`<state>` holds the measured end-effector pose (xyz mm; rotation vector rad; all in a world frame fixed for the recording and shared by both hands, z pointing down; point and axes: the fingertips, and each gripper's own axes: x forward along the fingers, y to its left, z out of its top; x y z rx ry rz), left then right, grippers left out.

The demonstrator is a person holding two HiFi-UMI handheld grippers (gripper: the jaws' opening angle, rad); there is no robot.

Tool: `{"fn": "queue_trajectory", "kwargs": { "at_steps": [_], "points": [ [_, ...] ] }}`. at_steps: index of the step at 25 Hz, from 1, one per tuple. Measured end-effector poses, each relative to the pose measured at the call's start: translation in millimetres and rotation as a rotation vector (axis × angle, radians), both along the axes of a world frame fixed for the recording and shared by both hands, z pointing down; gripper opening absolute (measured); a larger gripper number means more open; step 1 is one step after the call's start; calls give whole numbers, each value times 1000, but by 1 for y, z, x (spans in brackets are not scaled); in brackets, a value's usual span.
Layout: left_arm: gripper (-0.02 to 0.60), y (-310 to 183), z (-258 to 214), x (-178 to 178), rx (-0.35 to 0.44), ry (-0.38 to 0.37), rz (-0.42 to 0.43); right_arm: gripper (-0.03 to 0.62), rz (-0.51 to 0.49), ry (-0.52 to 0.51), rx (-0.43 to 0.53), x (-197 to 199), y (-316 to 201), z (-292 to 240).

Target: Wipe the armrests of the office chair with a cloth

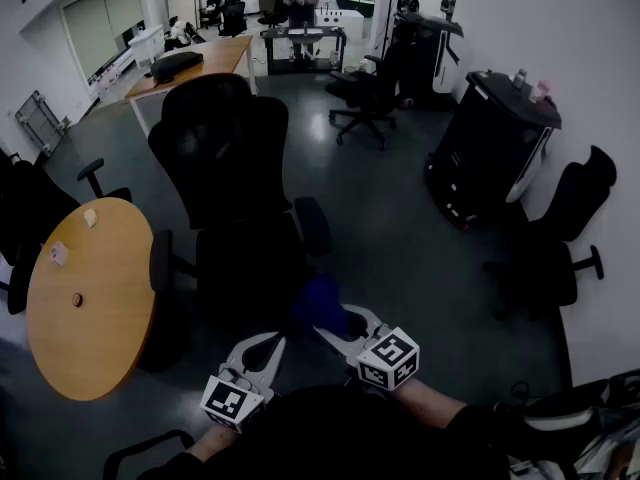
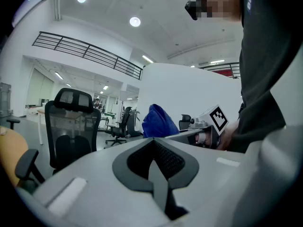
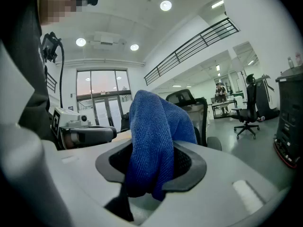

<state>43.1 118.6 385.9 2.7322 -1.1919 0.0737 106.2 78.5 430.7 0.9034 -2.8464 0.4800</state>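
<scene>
two grippers hang near, in front of the office chair (image 1: 235,158), and neither touches it. the right gripper (image 1: 335,326) is clamped on the blue cloth (image 1: 322,300), which bunches beyond its jaws, just short of the right armrest (image 1: 313,226). the left gripper (image 1: 268,348) has its jaws together on nothing. step in hand, as judged: approach, with wiping not yet begun. the next move calls for laying the cloth flat on the pad top. open floor lies to the right. the round table (image 1: 95,308) crowds the left armrest (image 1: 160,258).

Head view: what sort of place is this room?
Probably an open office or workshop hall: black office chairs, a round wooden table and a long desk stand on a wide floor.
</scene>
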Motion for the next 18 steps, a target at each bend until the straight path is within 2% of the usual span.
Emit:
{"fn": "queue_trajectory", "kwargs": {
  "at_steps": [3,12,18],
  "points": [
    [18,0,24,-5,-2,-5,1,178,-1,-2,2,0,-1,1],
    [18,-7,18,6,-14,4,6,178,-8,-26,-10,5,-5,3],
    [18,-14,40,27,-47,-4,36,178,-1,-39,-41,24,-5,14]
  ]
}}
